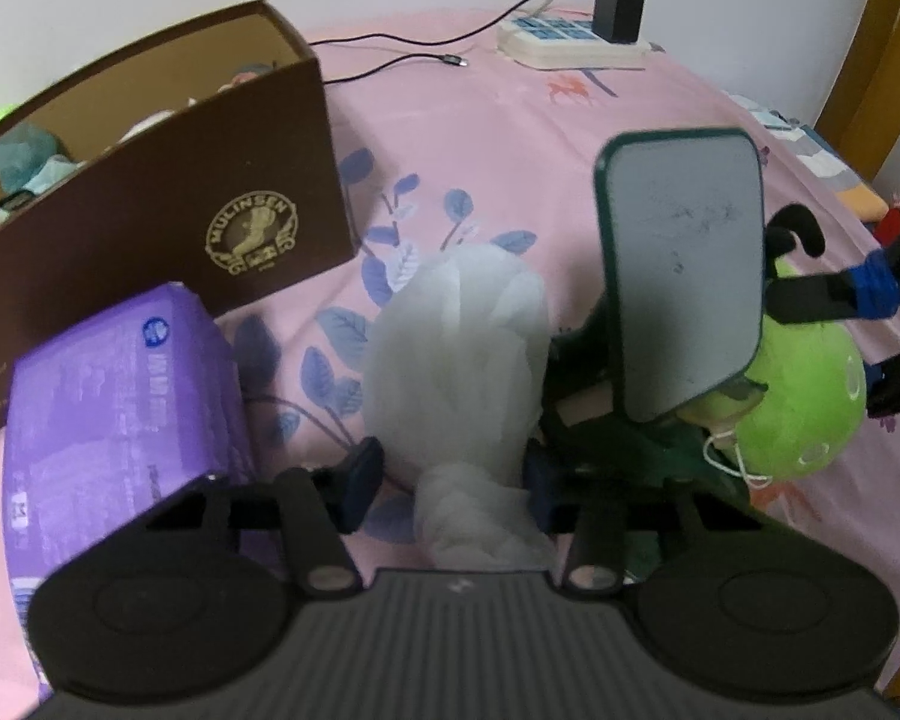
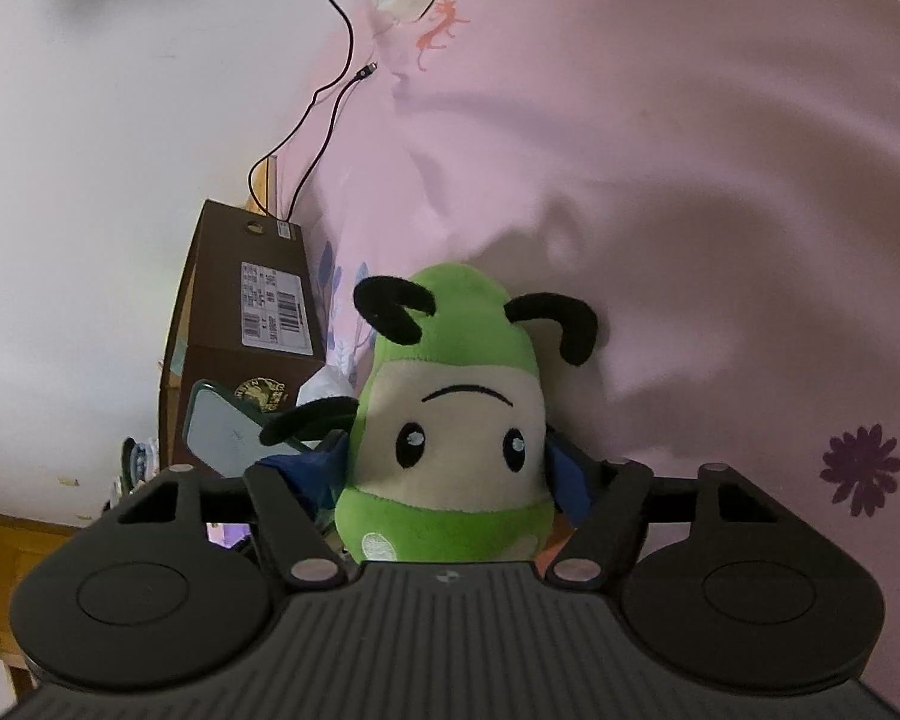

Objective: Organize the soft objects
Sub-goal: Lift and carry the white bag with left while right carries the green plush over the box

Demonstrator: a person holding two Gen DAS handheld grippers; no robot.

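Observation:
My left gripper [image 1: 450, 474] is shut on a white mesh bath pouf [image 1: 462, 354] and holds it over the pink bedsheet [image 1: 480, 138]. My right gripper [image 2: 444, 468] is shut on a green plush toy [image 2: 450, 396] with black antennae and a cream face; the toy also shows in the left wrist view [image 1: 810, 402], with the right gripper [image 1: 870, 324] clamped on it. A brown open box [image 1: 168, 204] with several soft toys inside stands at the left; it also shows in the right wrist view [image 2: 246, 312].
A purple soft pack [image 1: 120, 408] lies in front of the box. A dark green stand mirror [image 1: 684, 264] stands between pouf and plush. A power strip [image 1: 570, 39] with charger and cable lies at the far bed edge. A wooden bed frame [image 1: 870, 60] is right.

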